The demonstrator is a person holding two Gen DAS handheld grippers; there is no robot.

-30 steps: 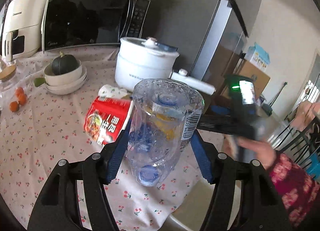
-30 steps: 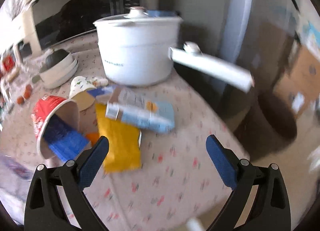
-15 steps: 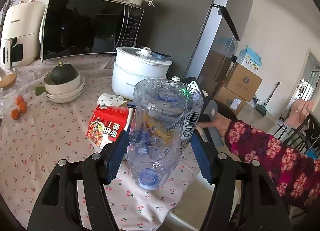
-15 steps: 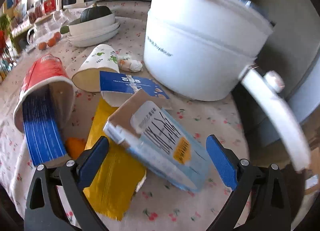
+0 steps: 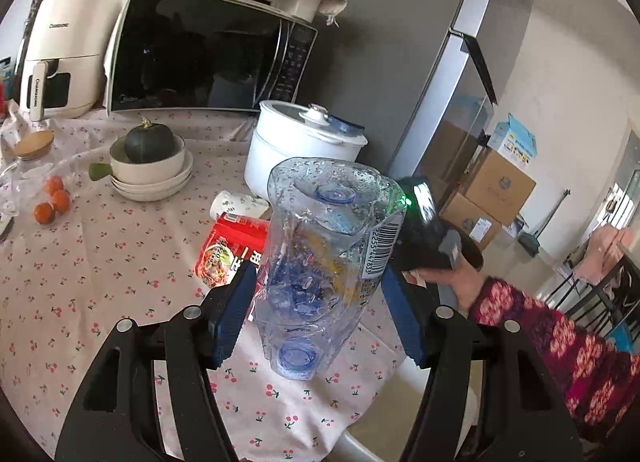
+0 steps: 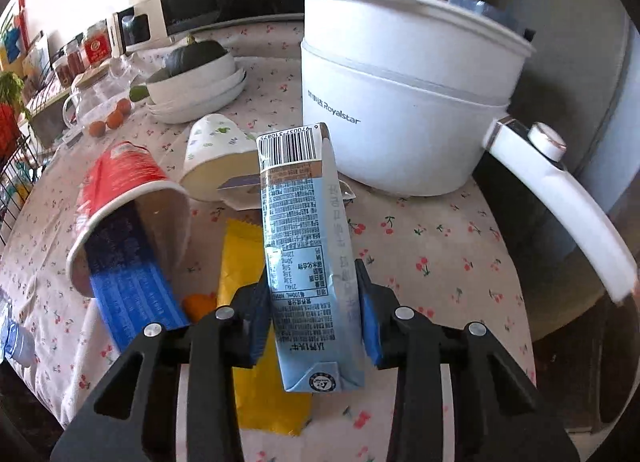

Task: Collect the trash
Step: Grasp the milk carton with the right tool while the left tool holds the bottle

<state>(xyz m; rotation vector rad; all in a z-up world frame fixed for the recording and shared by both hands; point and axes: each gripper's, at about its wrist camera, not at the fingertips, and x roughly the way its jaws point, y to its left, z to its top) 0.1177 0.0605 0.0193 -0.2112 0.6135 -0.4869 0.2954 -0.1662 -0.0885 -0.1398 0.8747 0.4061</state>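
Clear plastic bottle (image 5: 324, 262) clamped in left gripper (image 5: 320, 314), cap down, above tablecloth (image 5: 80, 262). Right gripper (image 6: 316, 318) pinches blue carton (image 6: 308, 246); red cup (image 6: 124, 214) at 9 o'clock.

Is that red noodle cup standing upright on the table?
No, the red noodle cup lies tipped on its side on the flowered tablecloth, its open mouth facing the camera with a blue packet sticking out.

Surface cloth (image 6: 440, 246): white, red cherry print | carton (image 6: 308, 262): pale blue, black barcode | cup (image 6: 120, 198): red, white inside | wrapper (image 6: 248, 262): yellow | pot (image 6: 400, 102): white | bottle (image 5: 320, 262): clear, blue-tinted
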